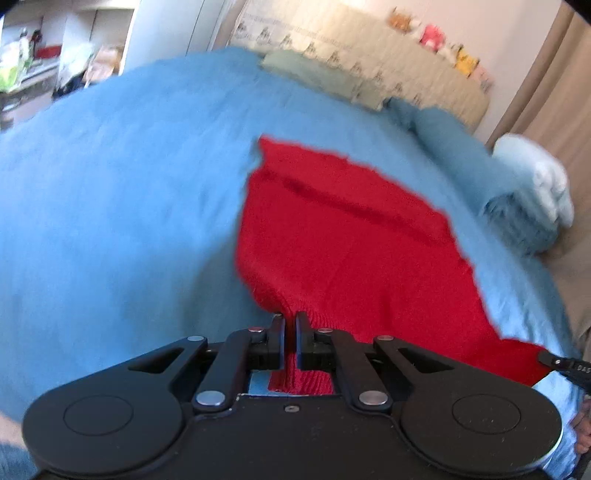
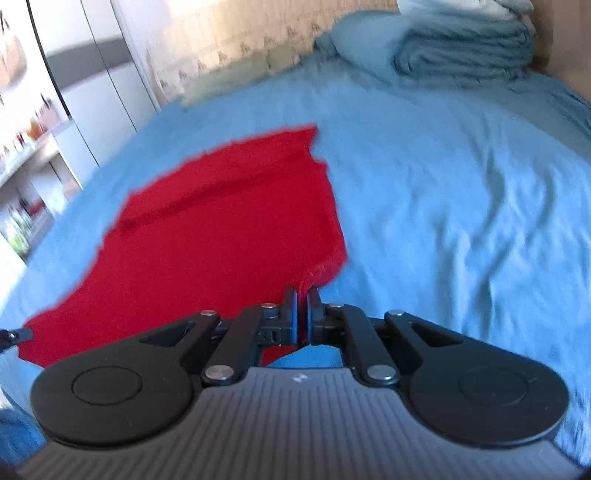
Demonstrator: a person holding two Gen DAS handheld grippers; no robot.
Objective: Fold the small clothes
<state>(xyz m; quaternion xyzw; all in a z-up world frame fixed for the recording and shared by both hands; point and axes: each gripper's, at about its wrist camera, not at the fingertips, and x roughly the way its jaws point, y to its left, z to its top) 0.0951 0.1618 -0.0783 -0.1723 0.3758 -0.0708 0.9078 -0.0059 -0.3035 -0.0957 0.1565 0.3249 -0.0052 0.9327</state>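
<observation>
I have the red knitted garment [image 1: 343,236] spread across the blue bed sheet [image 1: 110,192], with its near edge lifted off the bed by both of my tools. A crease runs across the far part of the knit. My left gripper [image 1: 290,325] has its jaws closed tight on the near left corner of the red knit, and the ribbed fabric bunches between the pads and hangs down behind them. In the right wrist view, my right gripper [image 2: 302,301] is likewise clamped on the near right corner of the red knitted garment [image 2: 221,229], the cloth drawn up into a pinched peak at the fingertips. The tip of the other tool shows at the far side edge of each view, beside the red fabric.

Around it, the blue bed sheet [image 2: 443,206] is wrinkled to my right. At the head of the bed lies a folded stack of blue blankets [image 2: 461,48], with white folded cloth [image 1: 543,181] on top. A pale printed headboard [image 1: 369,40] runs behind, carrying some soft toys [image 1: 432,35], all blurred. Shelves [image 2: 26,155] with small items stand off to the left.
</observation>
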